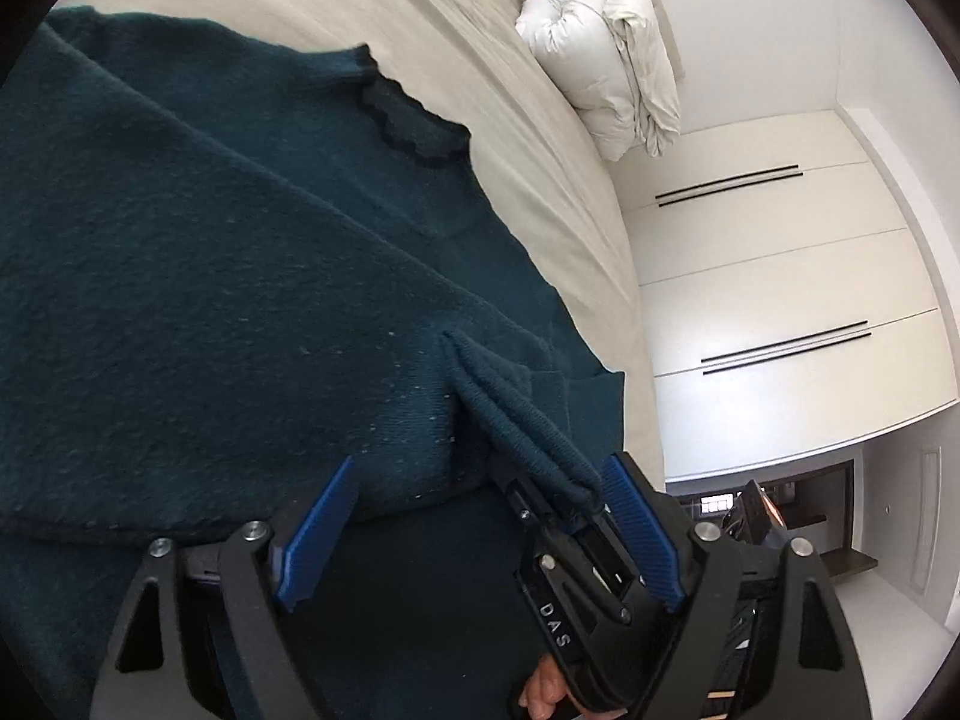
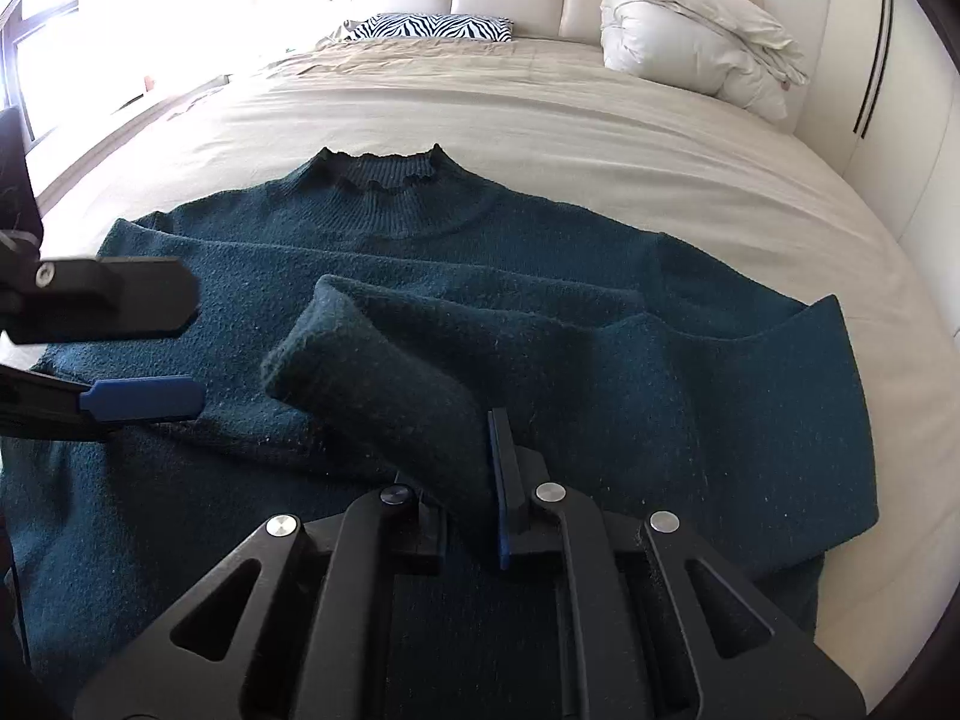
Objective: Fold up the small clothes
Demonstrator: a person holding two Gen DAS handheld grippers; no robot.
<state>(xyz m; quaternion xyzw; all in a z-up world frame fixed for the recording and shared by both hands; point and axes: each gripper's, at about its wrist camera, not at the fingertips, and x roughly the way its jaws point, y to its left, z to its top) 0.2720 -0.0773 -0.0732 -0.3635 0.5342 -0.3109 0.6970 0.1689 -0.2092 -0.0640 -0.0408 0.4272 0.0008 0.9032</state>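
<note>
A dark teal knit sweater (image 2: 540,276) with a ruffled collar (image 2: 384,177) lies flat on the bed; it also fills the left wrist view (image 1: 210,252). Both sleeves are folded across the body. My right gripper (image 2: 474,468) is shut on the cuff end of the right sleeve (image 2: 384,372) and holds it over the sweater's middle; it shows in the left wrist view (image 1: 576,498) pinching that cuff (image 1: 516,414). My left gripper (image 1: 480,516) is open and empty just above the sweater's left side, its blue pads (image 2: 144,399) showing at the left of the right wrist view.
The bed (image 2: 540,108) has a beige sheet. A rolled white duvet (image 2: 696,36) lies at the far right, a zebra-print pillow (image 2: 432,27) at the headboard. White wardrobe doors (image 1: 780,276) stand beside the bed.
</note>
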